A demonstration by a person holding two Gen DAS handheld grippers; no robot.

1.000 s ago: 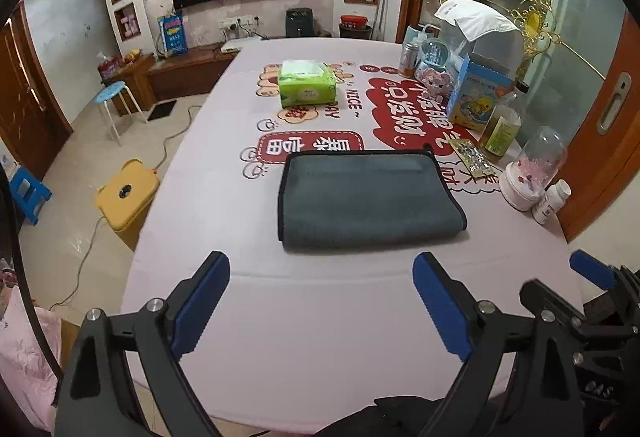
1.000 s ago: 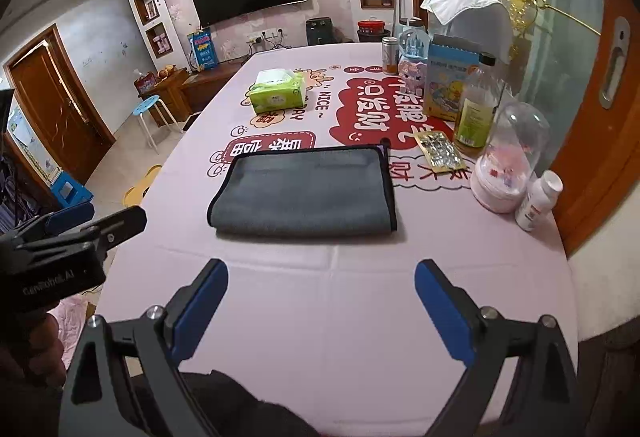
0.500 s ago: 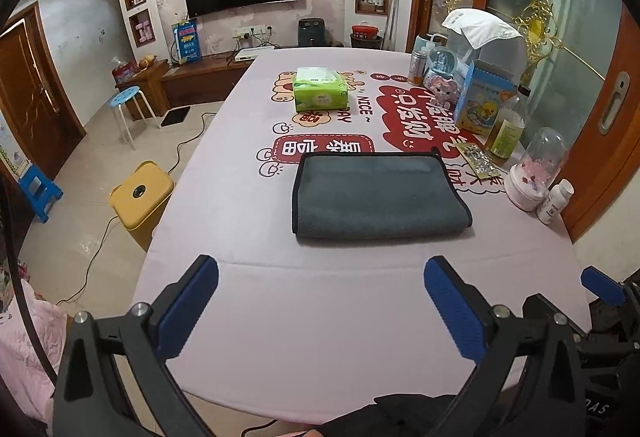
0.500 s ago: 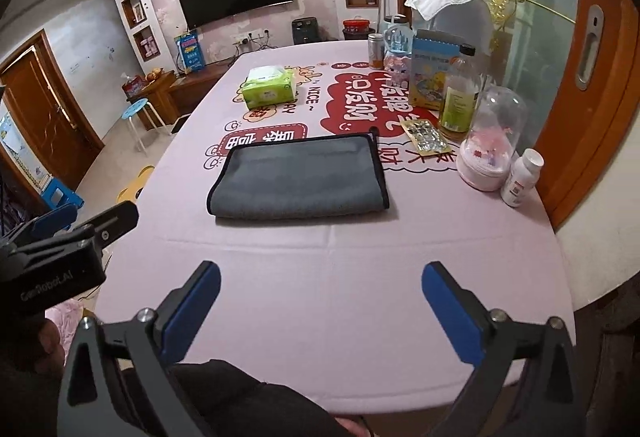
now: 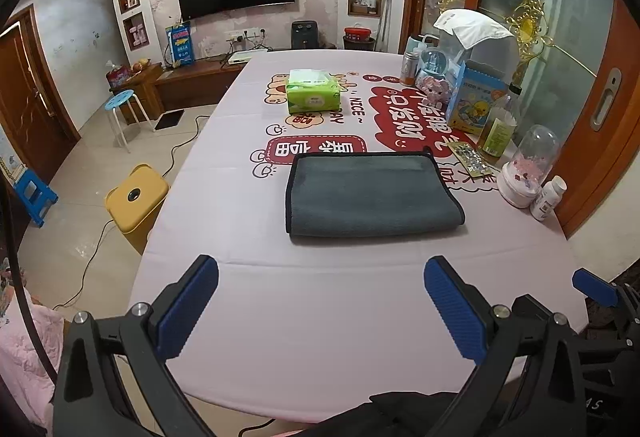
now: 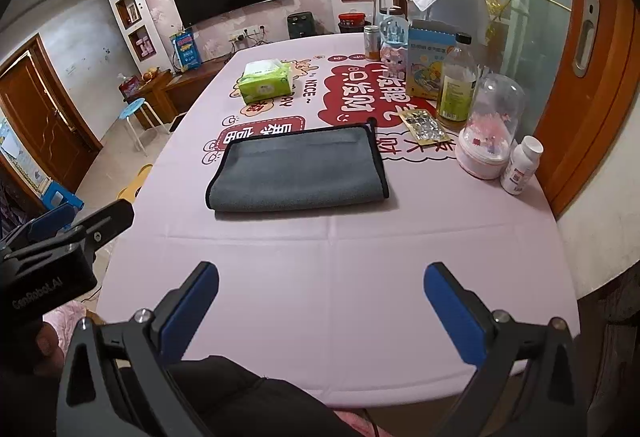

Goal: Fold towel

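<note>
Grippers come first: the left hand-held gripper and the right hand-held gripper both hang wide open, holding nothing, over the near edge of the desk. Farther on, the gray towel lies flat, folded over once. It looks done, or maybe needs one more fold.

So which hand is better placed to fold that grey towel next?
Probably the right gripper: the folded grey microfibre towel lies slightly left of its centre, its black-trimmed right edge nearer. The left gripper is also open.
</note>
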